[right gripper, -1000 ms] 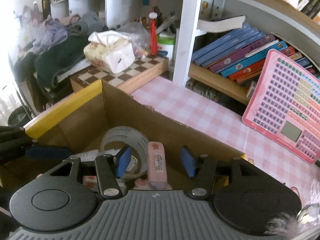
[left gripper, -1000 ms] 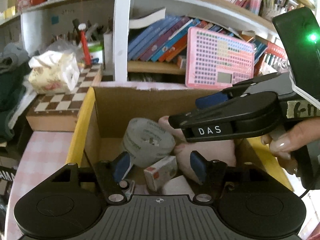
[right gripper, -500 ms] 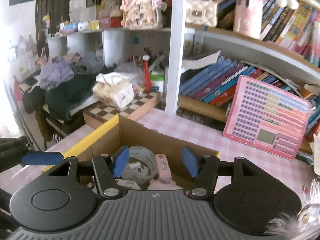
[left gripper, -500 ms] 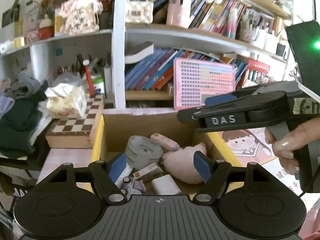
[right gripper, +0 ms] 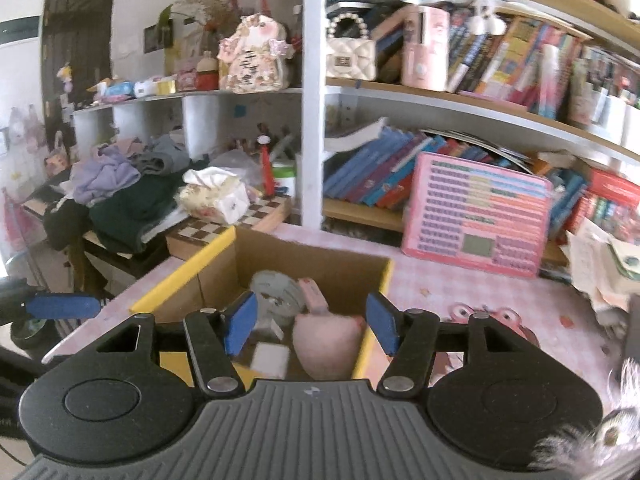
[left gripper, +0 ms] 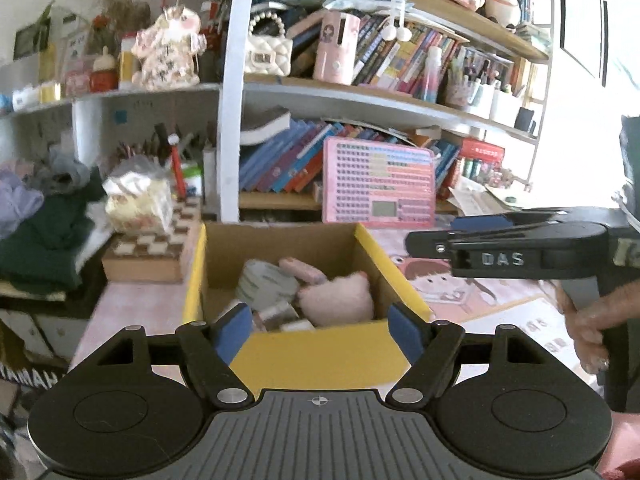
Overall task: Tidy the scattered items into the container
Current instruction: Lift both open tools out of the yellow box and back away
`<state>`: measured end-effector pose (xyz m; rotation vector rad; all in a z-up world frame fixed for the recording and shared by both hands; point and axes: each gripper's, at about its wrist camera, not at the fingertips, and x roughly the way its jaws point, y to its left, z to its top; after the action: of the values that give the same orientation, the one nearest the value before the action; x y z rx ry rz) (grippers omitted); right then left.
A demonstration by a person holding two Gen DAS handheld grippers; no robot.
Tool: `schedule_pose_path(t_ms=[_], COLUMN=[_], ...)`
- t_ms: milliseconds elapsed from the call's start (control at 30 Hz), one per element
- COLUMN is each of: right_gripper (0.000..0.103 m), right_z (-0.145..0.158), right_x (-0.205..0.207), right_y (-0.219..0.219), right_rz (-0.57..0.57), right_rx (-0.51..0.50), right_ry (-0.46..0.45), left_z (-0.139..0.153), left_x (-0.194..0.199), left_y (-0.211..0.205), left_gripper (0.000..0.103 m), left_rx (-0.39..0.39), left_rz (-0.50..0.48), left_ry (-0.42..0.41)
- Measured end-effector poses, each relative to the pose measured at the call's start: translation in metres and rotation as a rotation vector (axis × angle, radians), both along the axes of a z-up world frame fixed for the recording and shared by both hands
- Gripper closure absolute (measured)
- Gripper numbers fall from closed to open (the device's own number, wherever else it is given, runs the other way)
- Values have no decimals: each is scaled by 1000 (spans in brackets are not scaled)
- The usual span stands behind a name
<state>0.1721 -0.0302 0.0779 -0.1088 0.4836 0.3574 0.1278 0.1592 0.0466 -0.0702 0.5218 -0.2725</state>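
A cardboard box with yellow flaps (left gripper: 320, 356) (right gripper: 182, 278) stands on the pink checked table. Inside lie a grey tape roll (left gripper: 262, 280) (right gripper: 276, 292), a pink plush toy (left gripper: 340, 300) (right gripper: 326, 340), a pink eraser-like bar (left gripper: 302, 270) (right gripper: 314, 294) and small white boxes (right gripper: 272, 358). My left gripper (left gripper: 320, 330) is open and empty, held back above the box's near flap. My right gripper (right gripper: 312, 322) is open and empty above the box; it also shows at the right of the left wrist view (left gripper: 480, 226).
A chessboard box (left gripper: 148, 248) with a tissue pack (left gripper: 138, 200) sits left of the box. A pink keypad toy (left gripper: 378, 184) leans on the bookshelf behind. Clothes (right gripper: 120, 184) pile at the left. A cartoon mat (left gripper: 448, 288) and papers (right gripper: 600, 264) lie at the right.
Both grippers have pulled up and back from inside the box. The whole box and the shelves above have come into view. The items stay in the box.
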Motion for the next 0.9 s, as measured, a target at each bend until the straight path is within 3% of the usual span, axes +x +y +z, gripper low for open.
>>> schedule_pose_path(t_ms=[200,433,700,767,900], right_gripper=[46,46,47,46,42], right_z=[-10,-27,-42,-47,-56], right_x=[-33,-56,-78,-87,-104], right_y=[-28,-67,-103,-108,-118], right_rz=[-93,-191,-212,-215,-197], right_rx=[-3,11,19,5,-17], right_ry=[10,46,91,83,96], left_z=[-14,-17,-20,-22,-26], left_x=[-9,-22,-30,-34,-45], left_y=[-12,-32,-67,-77,-99], left_gripper=[26,26,26,21,21], left_rx=[-11,-4,9,16,25], left_rz=[-21,-10,29,40,23], left_ry=[56,53,84,98,124])
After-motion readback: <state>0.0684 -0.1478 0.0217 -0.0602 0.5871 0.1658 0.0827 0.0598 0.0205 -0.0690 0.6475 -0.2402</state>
